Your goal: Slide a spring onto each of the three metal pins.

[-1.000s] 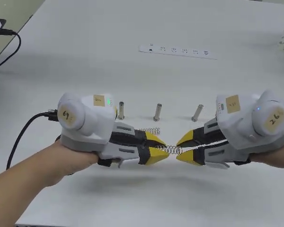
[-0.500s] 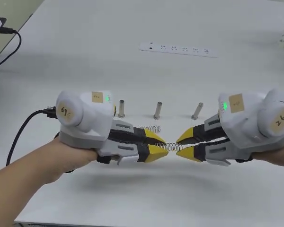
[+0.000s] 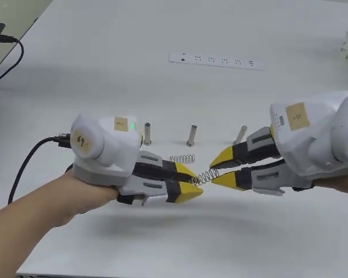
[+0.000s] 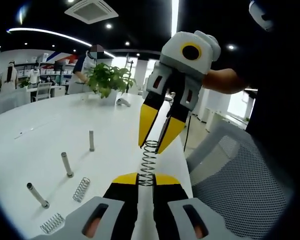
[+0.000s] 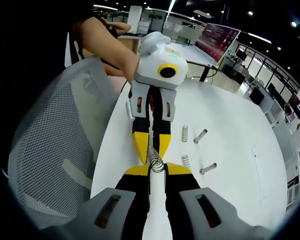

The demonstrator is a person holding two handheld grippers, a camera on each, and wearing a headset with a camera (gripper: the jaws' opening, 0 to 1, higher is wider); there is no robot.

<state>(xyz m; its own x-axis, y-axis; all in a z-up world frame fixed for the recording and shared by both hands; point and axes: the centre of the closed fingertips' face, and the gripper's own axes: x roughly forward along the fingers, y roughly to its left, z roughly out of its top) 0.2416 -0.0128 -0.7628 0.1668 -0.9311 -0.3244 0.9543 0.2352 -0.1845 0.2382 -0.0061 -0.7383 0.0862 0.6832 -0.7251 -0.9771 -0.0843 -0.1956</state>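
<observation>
1. Your left hand-held gripper [image 3: 196, 184] is pinched narrow on one end of a spring [image 3: 204, 176]. Your right hand-held gripper [image 3: 213, 172] nips the other end, so the coil hangs bridged between the two pairs of tips, clear of the worktop [image 3: 162, 81].
2. Judged from that, you are in the hand-over or re-grip step: the spring is picked up but not yet on any pin.
3. All three pins stand bare. The first pin [image 3: 147, 133] is just past the left hand-held gripper's body, the middle pin [image 3: 192, 135] is beyond the meeting tips, and the third pin [image 3: 240, 134] is just past the right hand-held gripper's upper jaw.
4. A loose spring [image 3: 182, 158] lies flat between the left tips and the middle pin.
5. The next move probably calls for one side to let go. Hold the coil by its side with the bore free, line the bore up over a pin top and lower it. A grip across the open end would likely block the pin.
6. Writing: the round sticker [image 3: 81, 141] on the left hand-held gripper carries handwritten digits, perhaps "69". The tan label [image 3: 297, 116] on the right one is too small to read.
</observation>
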